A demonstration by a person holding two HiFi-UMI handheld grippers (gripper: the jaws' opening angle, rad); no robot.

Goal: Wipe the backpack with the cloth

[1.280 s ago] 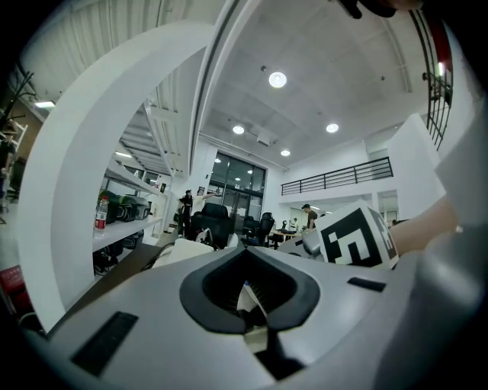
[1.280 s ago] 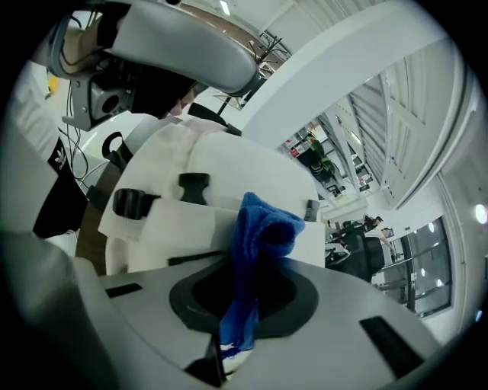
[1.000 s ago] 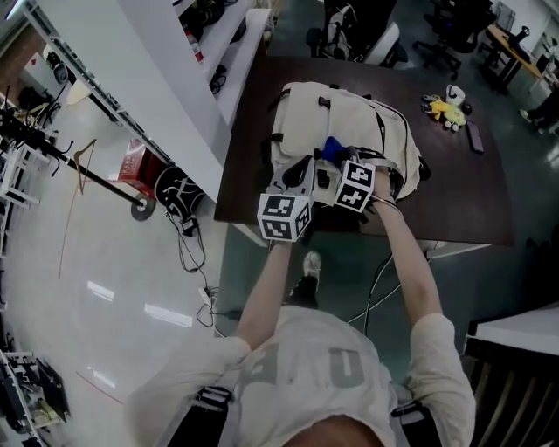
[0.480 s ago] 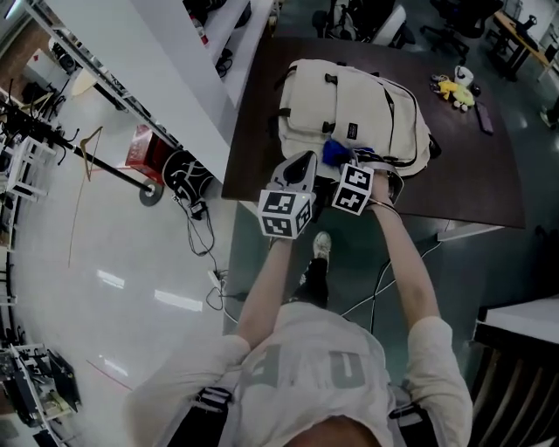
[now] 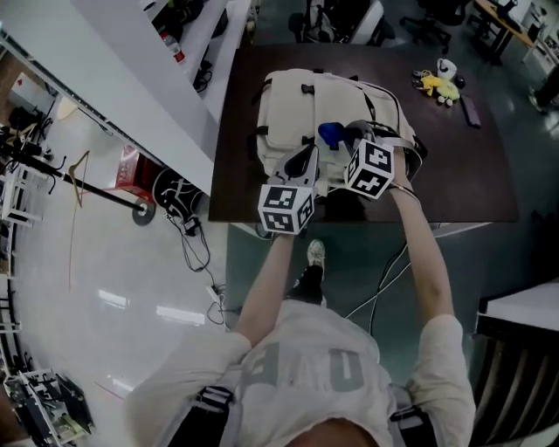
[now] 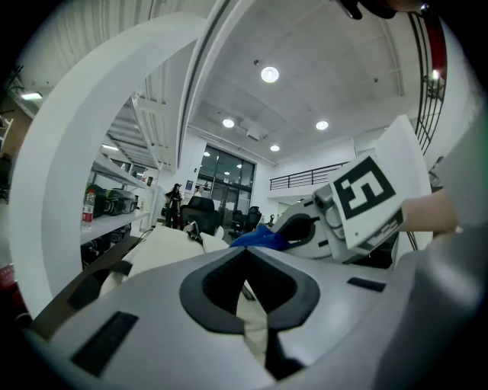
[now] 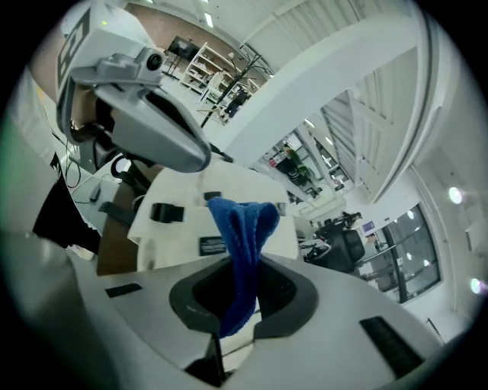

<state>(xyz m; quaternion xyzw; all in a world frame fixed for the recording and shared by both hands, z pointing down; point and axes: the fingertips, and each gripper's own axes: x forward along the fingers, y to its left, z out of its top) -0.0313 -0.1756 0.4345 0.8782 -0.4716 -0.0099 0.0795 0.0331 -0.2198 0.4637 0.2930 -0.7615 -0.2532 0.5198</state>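
A cream backpack (image 5: 293, 105) lies flat on the dark brown table (image 5: 454, 175). My right gripper (image 5: 342, 144) is shut on a blue cloth (image 5: 330, 134) and holds it over the backpack's near half. In the right gripper view the cloth (image 7: 242, 228) stands up out of the gripper (image 7: 232, 305), with the backpack (image 7: 229, 183) behind it. My left gripper (image 5: 306, 162) sits just left of it at the backpack's near edge. In the left gripper view that gripper (image 6: 255, 305) has its jaws together, with the cream backpack (image 6: 164, 247) and the cloth (image 6: 259, 238) beyond.
A yellow soft toy (image 5: 432, 85) and a dark flat bar (image 5: 470, 111) lie at the table's far right. A long white shelf unit (image 5: 166, 79) runs along the table's left side. Office chairs (image 5: 327, 17) stand behind the table, and cables (image 5: 188, 231) trail on the floor.
My right gripper has carried the cloth farther in over the backpack, away from its near edge. The left gripper has stayed at the near edge.
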